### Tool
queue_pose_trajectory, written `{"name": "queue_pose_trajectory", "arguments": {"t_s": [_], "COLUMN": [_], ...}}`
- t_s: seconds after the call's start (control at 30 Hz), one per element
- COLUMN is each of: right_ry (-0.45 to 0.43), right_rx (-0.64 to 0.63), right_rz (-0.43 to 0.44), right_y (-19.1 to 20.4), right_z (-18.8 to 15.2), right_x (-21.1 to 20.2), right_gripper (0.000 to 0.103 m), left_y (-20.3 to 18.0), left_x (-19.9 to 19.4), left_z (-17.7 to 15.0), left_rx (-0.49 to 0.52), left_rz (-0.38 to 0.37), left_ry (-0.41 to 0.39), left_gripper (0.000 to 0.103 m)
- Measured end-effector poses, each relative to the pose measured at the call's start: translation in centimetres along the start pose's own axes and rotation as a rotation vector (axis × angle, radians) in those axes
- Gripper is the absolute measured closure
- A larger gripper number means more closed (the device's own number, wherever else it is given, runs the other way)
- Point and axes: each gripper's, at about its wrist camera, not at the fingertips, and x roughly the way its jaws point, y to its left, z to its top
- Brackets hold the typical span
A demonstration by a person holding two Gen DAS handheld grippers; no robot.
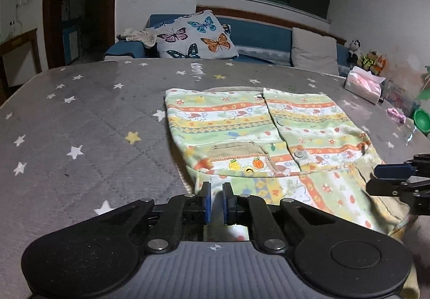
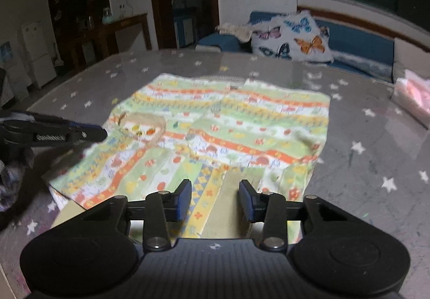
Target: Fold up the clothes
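A child's garment (image 1: 242,124) (image 2: 228,121) with green, orange and yellow printed stripes lies spread on the grey star-patterned table cover (image 1: 80,116) (image 2: 376,164). Its tan pocket with embroidered fruit (image 1: 242,162) (image 2: 142,127) faces up. My left gripper (image 1: 216,199) is at the garment's near left corner, its blue pads almost together with a bit of pale cloth in the narrow gap. In the right wrist view the left gripper (image 2: 103,133) touches the garment's left edge. My right gripper (image 2: 215,199) (image 1: 376,179) stands open over the near right hem, with cloth below its pads but not pinched.
A tissue pack (image 1: 364,84) (image 2: 414,94), a small pink item (image 1: 396,114) and a green bowl (image 1: 422,119) sit along the table's right side. Behind the table is a blue sofa with a butterfly pillow (image 1: 196,35) (image 2: 293,38). A person's sleeve (image 2: 10,178) shows at the left.
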Motion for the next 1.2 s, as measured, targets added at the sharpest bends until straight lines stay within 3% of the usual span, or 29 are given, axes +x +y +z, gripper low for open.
{"name": "queue_pose_trajectory", "arguments": {"t_s": [0.33,0.43,0.5,0.8,0.87,1.2], "right_ry": [0.022,0.028,0.012,0.025,0.026,0.025], "right_rx": [-0.099,-0.129,-0.148,-0.181,-0.182,-0.213], "right_rz": [-0.001,-0.018,-0.021,-0.02,-0.022,-0.033], "right_y": [1.1,1.4,1.8,2.0,2.0,1.9], "right_z": [-1.7,-2.3,-2.3,-3.3,-3.5,-3.9], "right_x": [-1.9,-2.3,-3.1,-3.6,-3.8,-5.3], "right_gripper": [0.064,0.064,0.063,0.061,0.056,0.053], "left_y": [-0.1,-1.4,-2.4,-7.6,-8.3,-11.2], "left_x": [-3.1,-4.7,-5.8,-8.2,-8.3,-7.4], "left_z": [-1.1,-2.2,-3.2,-7.9,-8.4,-8.9], "left_rx": [0.111,0.212,0.286,0.65,0.689,0.774], "left_rz": [0.014,-0.004,-0.011,-0.046,-0.069,-0.139], "left_ry": [-0.013,-0.022,-0.037,-0.094,-0.108,-0.196], "left_gripper": [0.089,0.074,0.058,0.035,0.034,0.034]}}
